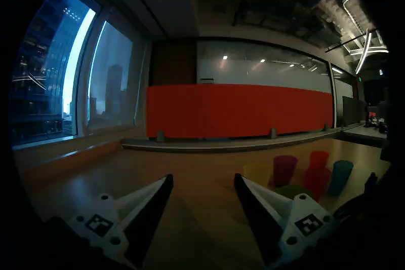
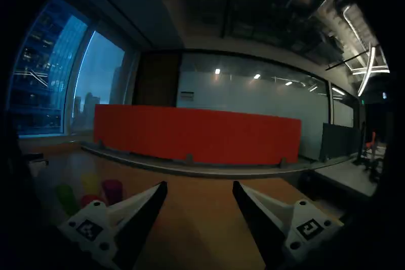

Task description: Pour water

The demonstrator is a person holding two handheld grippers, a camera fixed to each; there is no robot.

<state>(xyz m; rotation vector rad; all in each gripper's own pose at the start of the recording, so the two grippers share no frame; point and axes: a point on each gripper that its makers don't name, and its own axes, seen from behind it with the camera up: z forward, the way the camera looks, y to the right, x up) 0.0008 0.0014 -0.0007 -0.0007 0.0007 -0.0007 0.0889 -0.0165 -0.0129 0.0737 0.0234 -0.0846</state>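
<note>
Several coloured plastic cups stand on the wooden table. In the left gripper view they sit to the right of my fingers: a yellow cup (image 1: 257, 172), a purple cup (image 1: 284, 169), a red cup (image 1: 318, 168), a teal cup (image 1: 339, 177) and a low green one (image 1: 292, 191). My left gripper (image 1: 203, 182) is open above the table, holding nothing. In the right gripper view a green cup (image 2: 67, 198), a yellow cup (image 2: 91, 185) and a purple cup (image 2: 113, 190) stand to the left, partly behind my left finger. My right gripper (image 2: 200, 189) is open and holds nothing.
An orange divider panel (image 1: 238, 110) runs along the far edge of the table (image 1: 202, 168). Large windows (image 1: 61, 87) on the left show a dusk city. A further desk (image 2: 344, 174) with dark items stands at the right. The room is dim.
</note>
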